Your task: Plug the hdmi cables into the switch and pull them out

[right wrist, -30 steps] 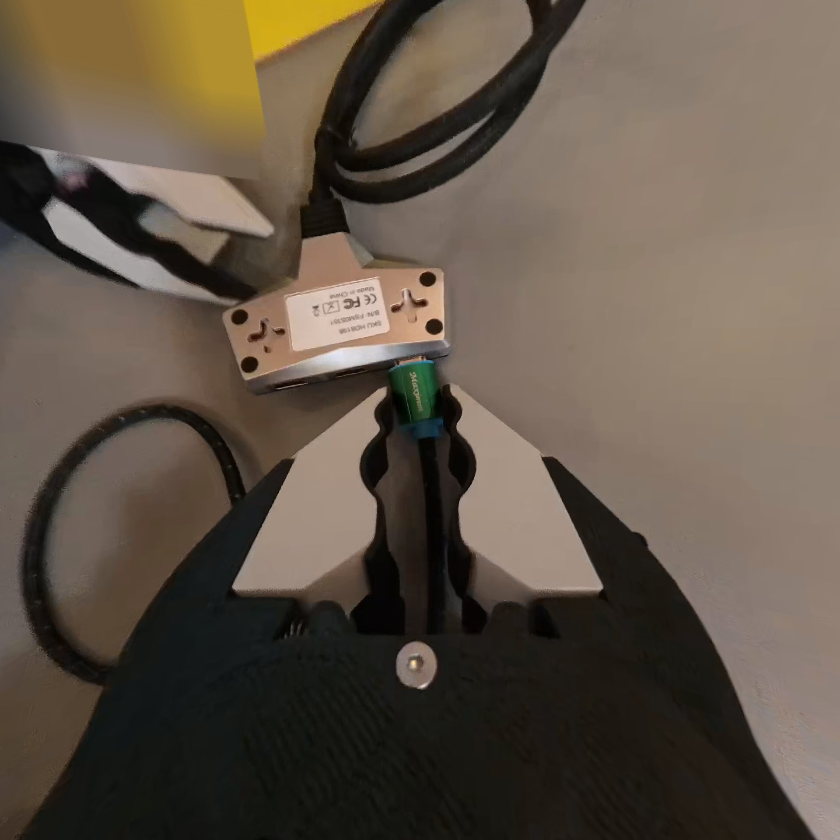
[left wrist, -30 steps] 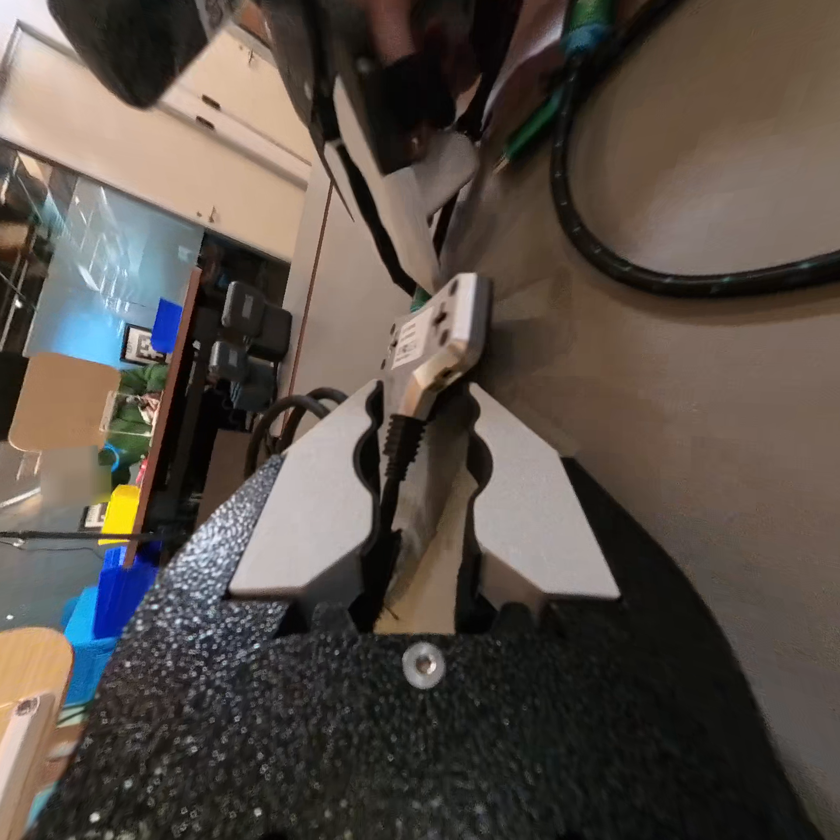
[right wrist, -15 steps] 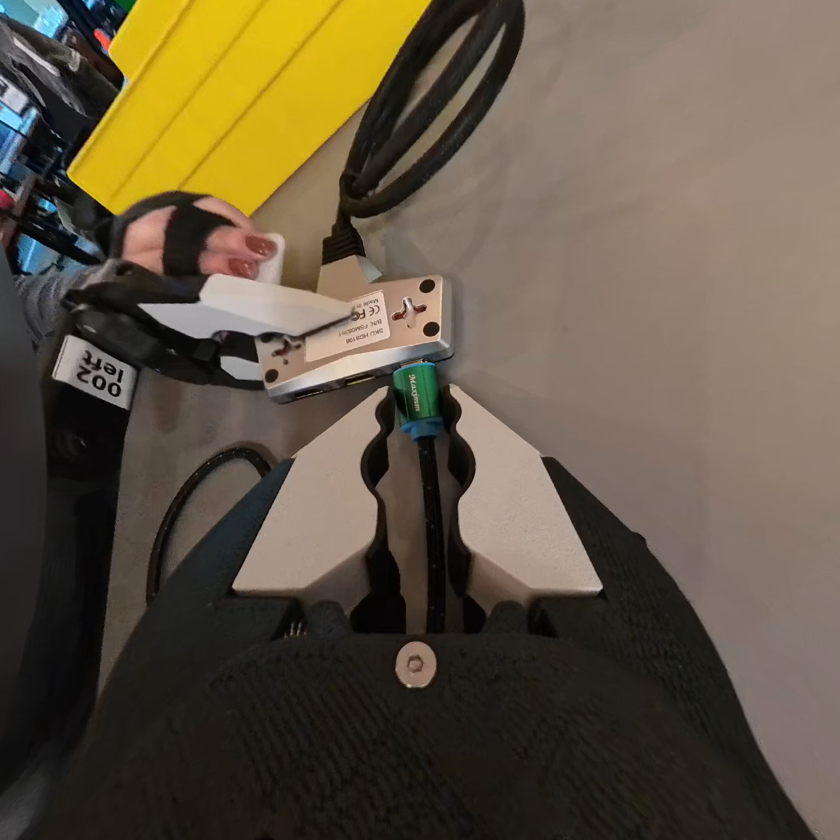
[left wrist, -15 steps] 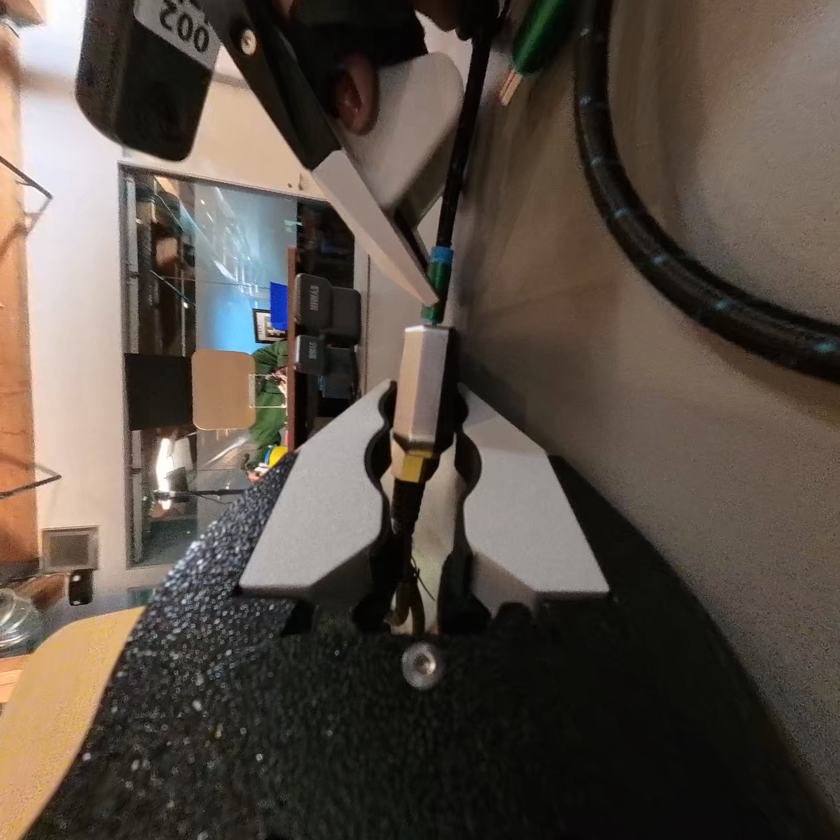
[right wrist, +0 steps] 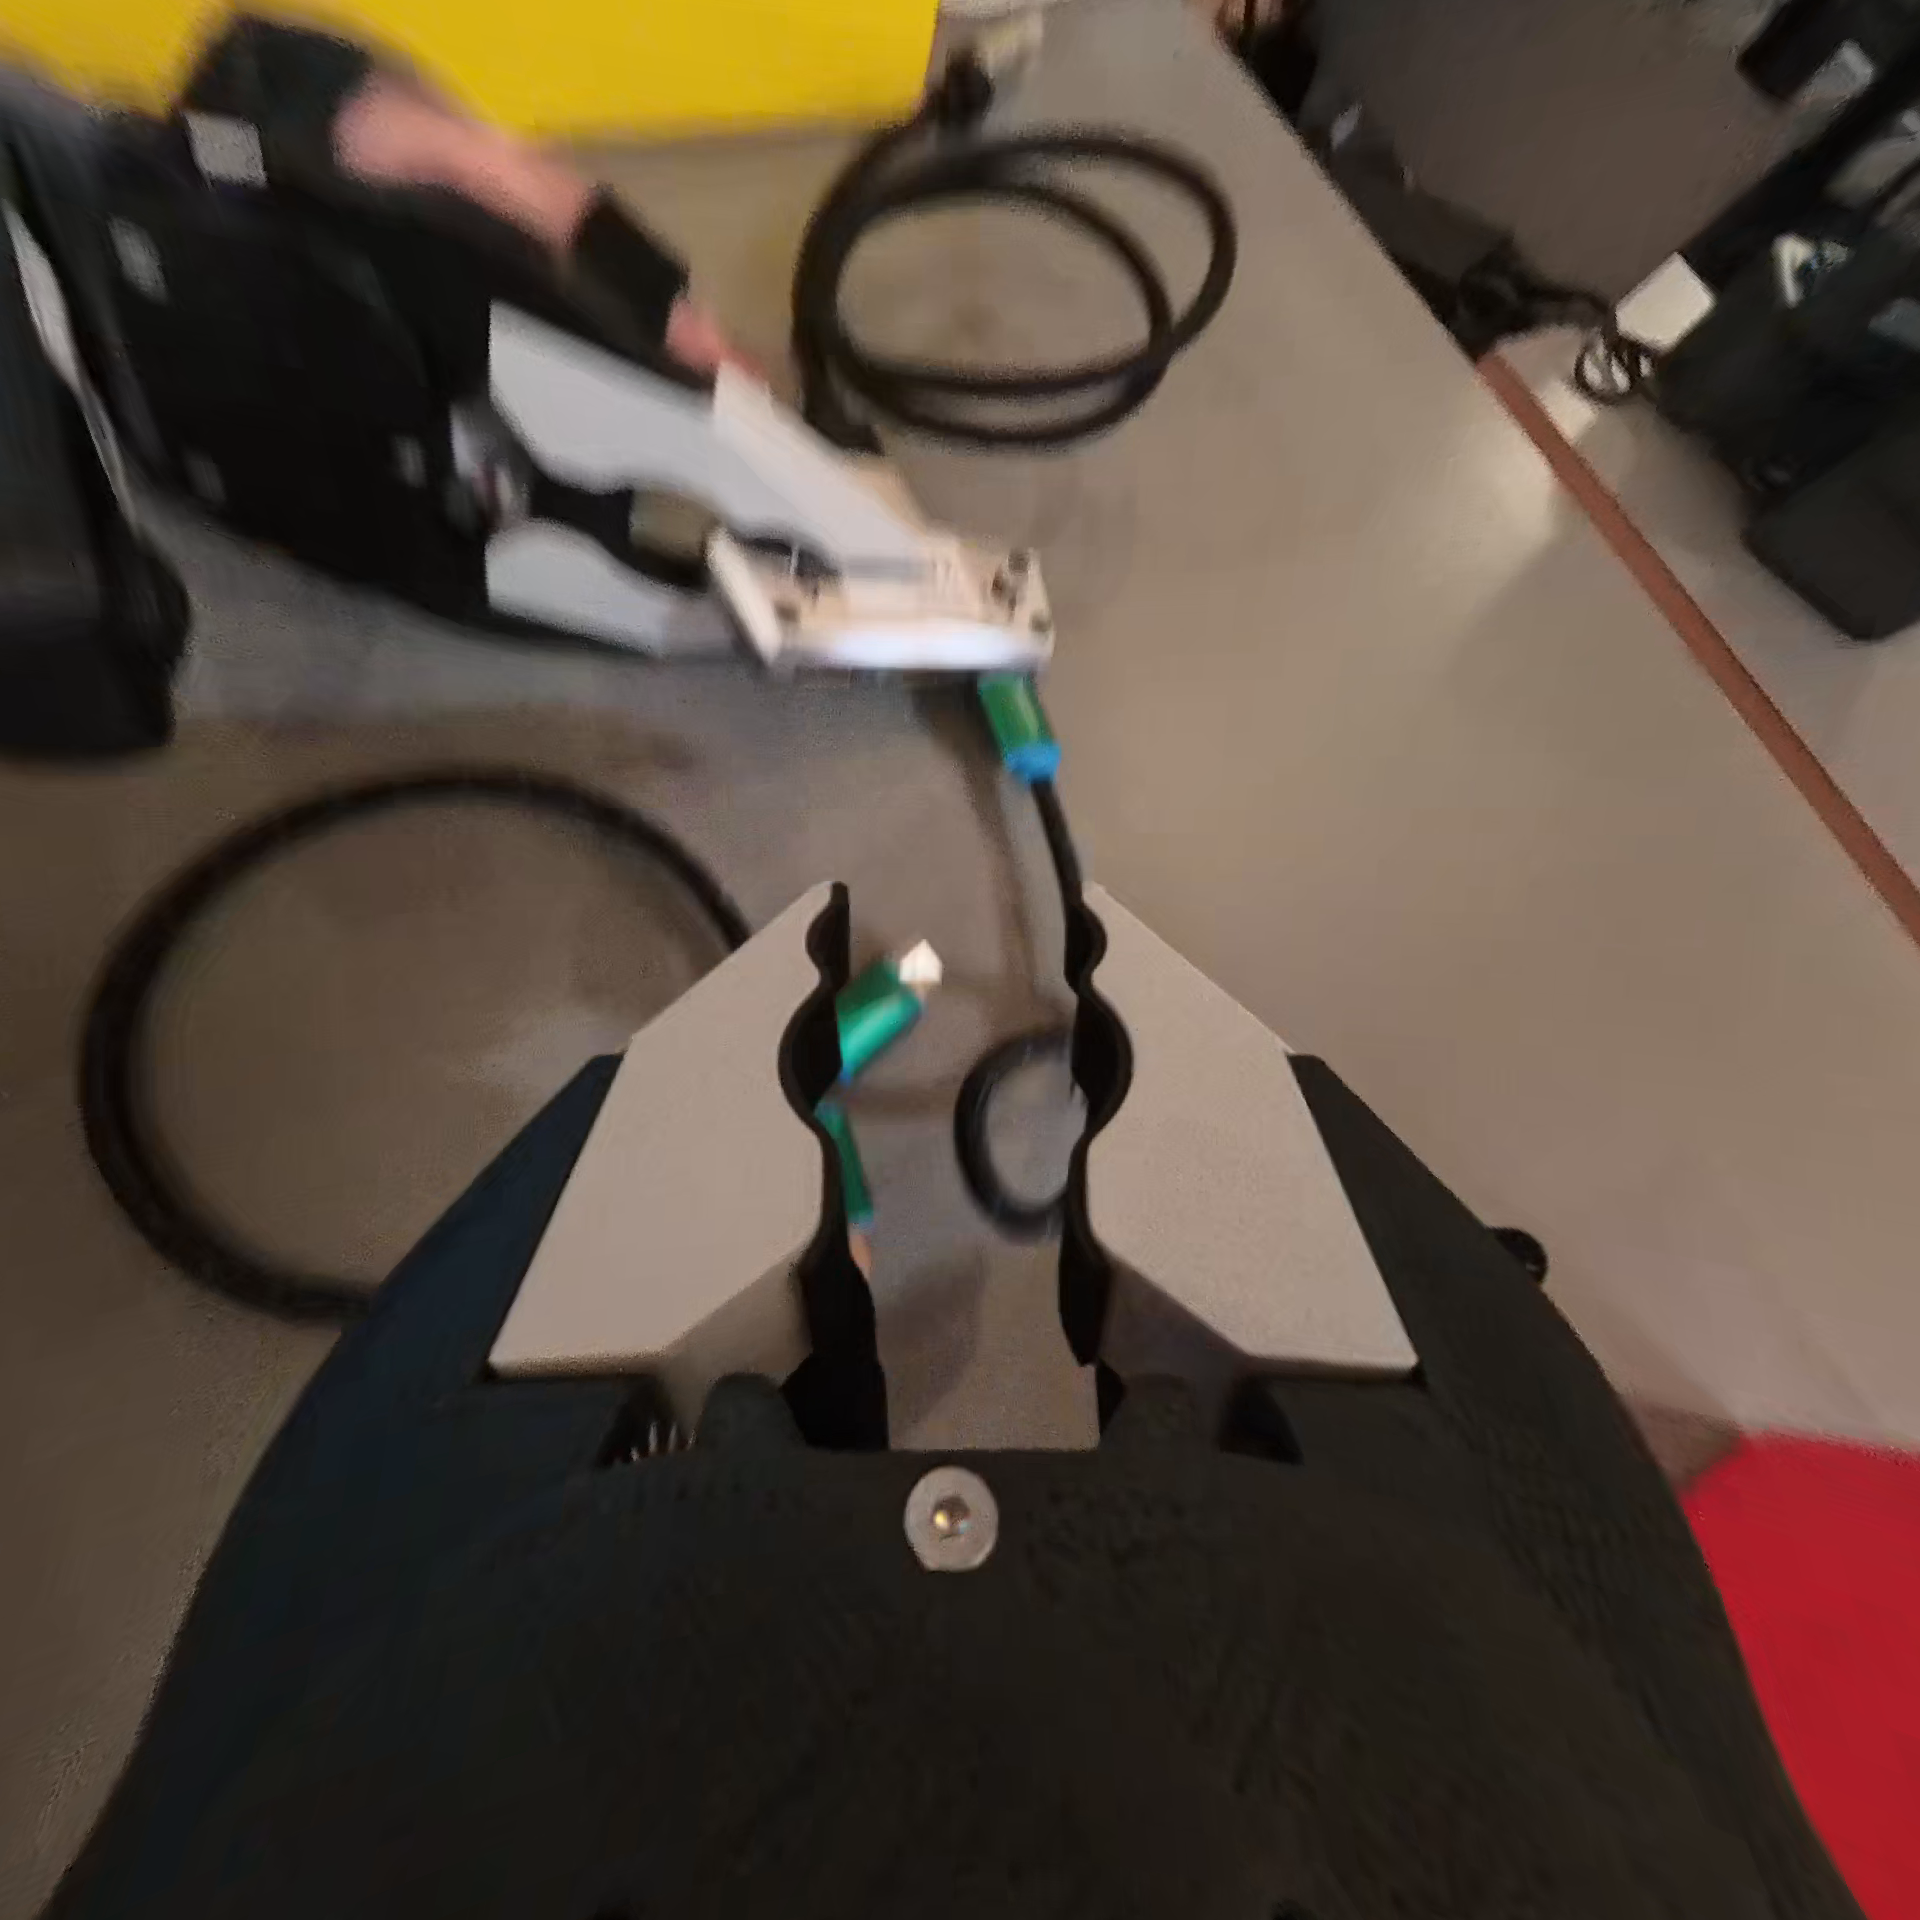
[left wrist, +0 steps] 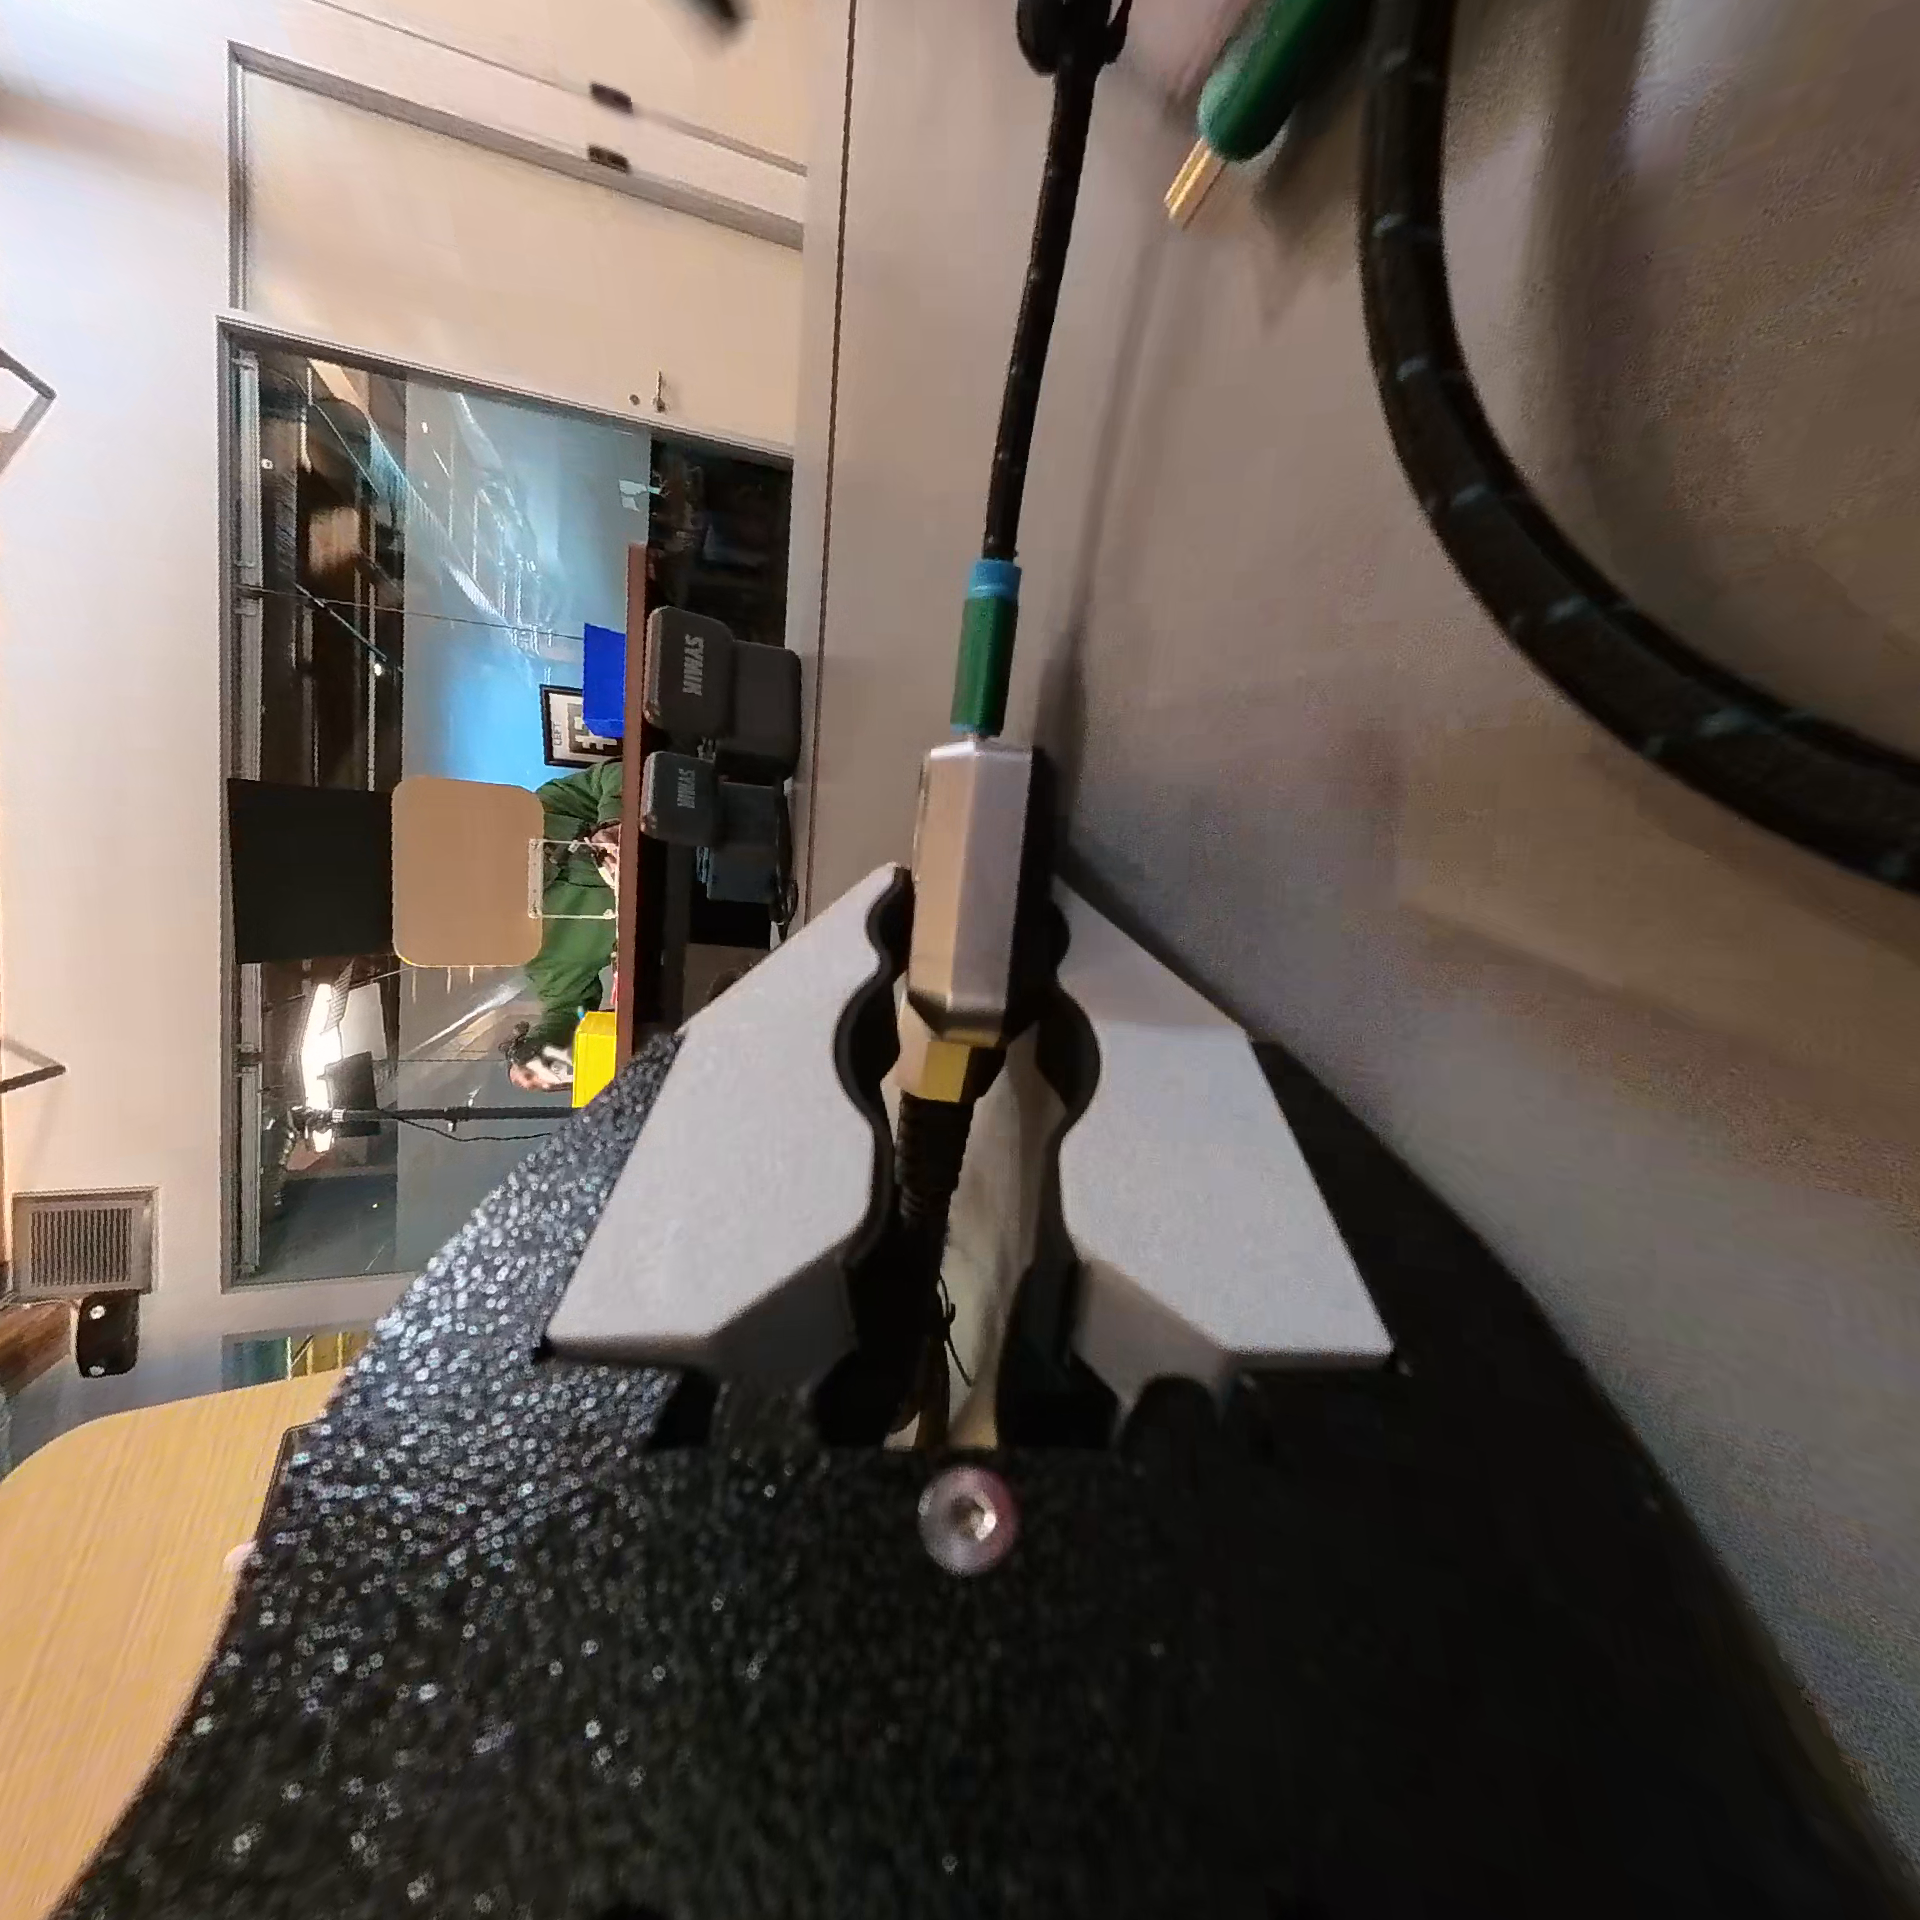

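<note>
The left gripper [left wrist: 971,935] is clamped on the silver HDMI switch [left wrist: 966,883], whose long axis runs forward between the fingers, its far end bearing a plugged green HDMI connector [left wrist: 982,665]. The right gripper [right wrist: 961,914] stands apart, empty; a loose green plug [right wrist: 878,1013] lies between its fingertips, tip pointing forward-right.

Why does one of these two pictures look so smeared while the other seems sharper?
Right wrist view: motion blur smears the silver switch, the plugged green plug and the black cable loops; only the open right gripper looks crisp. Left wrist view: mostly sharp on the switch, with blur at the top corner.
</note>
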`<state>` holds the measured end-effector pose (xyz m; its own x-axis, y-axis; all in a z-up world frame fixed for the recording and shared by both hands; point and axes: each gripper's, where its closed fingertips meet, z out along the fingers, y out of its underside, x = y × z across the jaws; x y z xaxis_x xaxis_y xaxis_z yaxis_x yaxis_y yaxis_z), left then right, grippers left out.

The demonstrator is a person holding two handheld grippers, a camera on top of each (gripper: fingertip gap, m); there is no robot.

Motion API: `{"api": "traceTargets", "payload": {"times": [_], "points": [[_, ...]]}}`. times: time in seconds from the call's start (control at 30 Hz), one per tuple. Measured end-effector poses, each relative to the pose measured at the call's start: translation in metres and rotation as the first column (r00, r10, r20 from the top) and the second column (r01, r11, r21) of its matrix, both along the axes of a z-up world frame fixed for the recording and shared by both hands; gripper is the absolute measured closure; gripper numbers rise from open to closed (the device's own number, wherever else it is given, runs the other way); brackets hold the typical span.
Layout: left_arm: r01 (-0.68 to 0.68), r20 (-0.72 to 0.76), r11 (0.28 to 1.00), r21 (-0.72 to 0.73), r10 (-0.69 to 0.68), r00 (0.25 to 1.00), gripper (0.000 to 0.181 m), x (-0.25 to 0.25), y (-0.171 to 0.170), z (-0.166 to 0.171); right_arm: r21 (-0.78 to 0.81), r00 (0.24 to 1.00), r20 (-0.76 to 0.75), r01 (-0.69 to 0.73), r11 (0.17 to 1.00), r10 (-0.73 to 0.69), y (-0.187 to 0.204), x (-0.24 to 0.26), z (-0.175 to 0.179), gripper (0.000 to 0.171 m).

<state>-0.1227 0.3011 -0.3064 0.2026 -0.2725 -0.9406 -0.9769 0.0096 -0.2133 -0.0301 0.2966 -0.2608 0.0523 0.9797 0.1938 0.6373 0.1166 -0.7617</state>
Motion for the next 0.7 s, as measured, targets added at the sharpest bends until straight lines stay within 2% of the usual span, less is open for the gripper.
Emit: {"api": "traceTargets", "payload": {"times": [0.13,0.23,0.3,0.37,0.43,0.53,0.57,0.7], "points": [[-0.006,0.000,1.000,0.000,0.006,1.000,0.162,0.001,0.001,0.000,0.208,0.989,0.140,0.021,0.978,-0.051,-0.014,0.041,-0.024,0.131],[-0.005,-0.003,1.000,-0.001,0.005,1.000,0.161,0.001,0.001,0.000,0.241,0.984,0.154,0.046,0.969,-0.085,-0.024,0.049,-0.032,0.132],[-0.003,-0.008,1.000,-0.001,0.003,1.000,0.161,0.001,0.001,0.000,0.157,0.979,0.106,0.156,0.975,-0.174,-0.025,0.045,-0.033,0.134],[-0.002,-0.014,1.000,-0.002,0.002,1.000,0.161,0.001,0.001,0.000,-0.055,0.960,0.038,0.278,0.959,-0.276,-0.029,0.036,-0.034,0.136],[0.001,-0.023,1.000,-0.002,-0.001,1.000,0.161,0.001,0.001,0.000,-0.233,0.945,0.014,0.322,0.918,-0.328,-0.035,0.027,-0.036,0.136],[0.005,-0.027,1.000,-0.002,-0.005,1.000,0.161,0.001,0.000,-0.001,-0.227,0.912,0.012,0.401,0.887,-0.409,-0.018,0.023,-0.040,0.138],[0.006,-0.028,1.000,-0.002,-0.006,1.000,0.162,0.001,0.000,-0.001,-0.226,0.905,0.006,0.416,0.881,-0.426,-0.014,0.021,-0.039,0.144],[0.011,-0.039,1.000,-0.003,-0.011,0.999,0.161,0.001,0.000,-0.001,-0.269,0.902,0.074,0.428,0.863,-0.425,-0.015,0.014,-0.050,0.149]]}}
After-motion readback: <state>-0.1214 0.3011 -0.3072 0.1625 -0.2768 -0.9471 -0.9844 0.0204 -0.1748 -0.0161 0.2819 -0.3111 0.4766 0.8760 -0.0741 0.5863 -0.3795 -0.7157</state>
